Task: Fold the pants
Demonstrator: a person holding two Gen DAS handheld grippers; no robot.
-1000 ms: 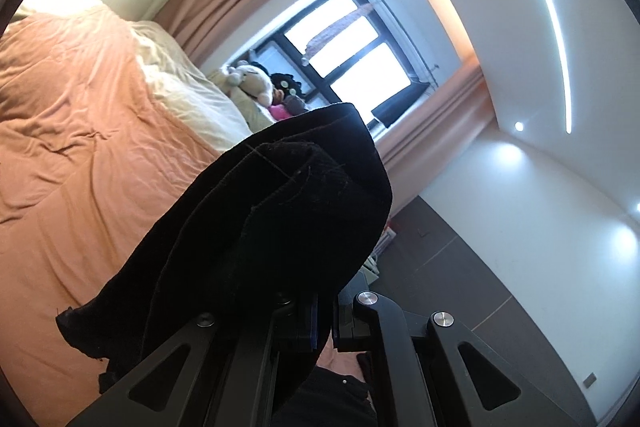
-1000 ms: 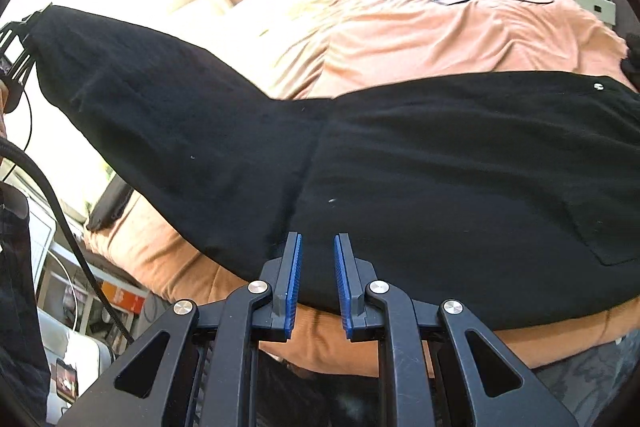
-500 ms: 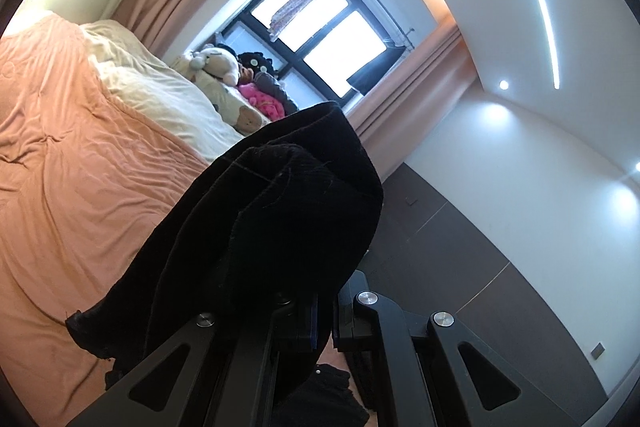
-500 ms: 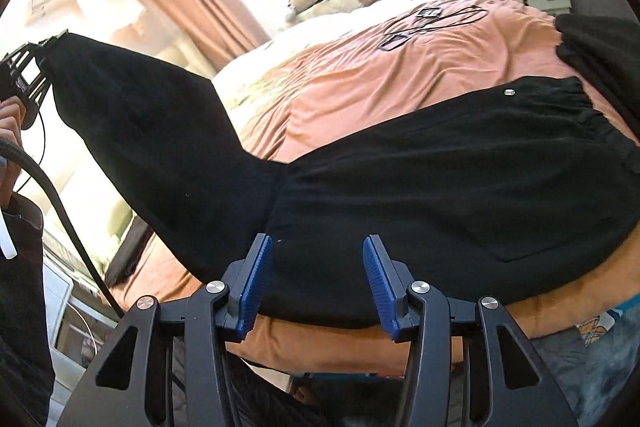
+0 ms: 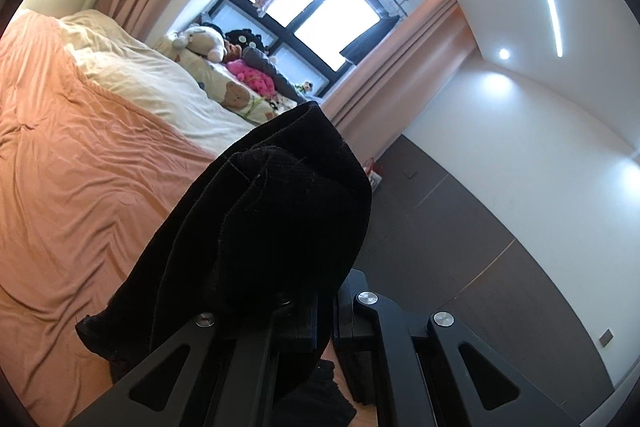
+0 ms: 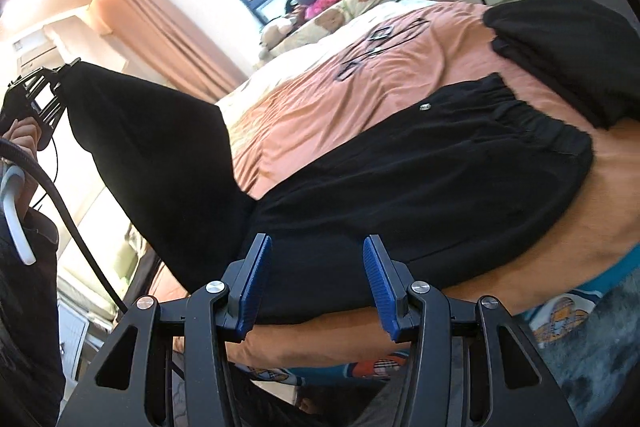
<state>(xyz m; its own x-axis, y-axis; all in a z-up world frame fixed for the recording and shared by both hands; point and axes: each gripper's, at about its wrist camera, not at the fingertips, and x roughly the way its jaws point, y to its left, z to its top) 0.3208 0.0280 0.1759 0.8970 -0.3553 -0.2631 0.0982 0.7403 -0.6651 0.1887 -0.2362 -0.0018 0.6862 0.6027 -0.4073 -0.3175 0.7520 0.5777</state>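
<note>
Left wrist view: left gripper clamped on the bunched cuff of the black soft-fabric pants, lifted above the peach bedspread, pointing slightly down

Right wrist view: right gripper jaws apart, empty, nearer the crotch; pants' long axis runs left-right, waistband right, resting on the bed

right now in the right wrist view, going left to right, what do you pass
hand on the left gripper → lifted pant leg → right gripper → waistband → second dark garment
</note>
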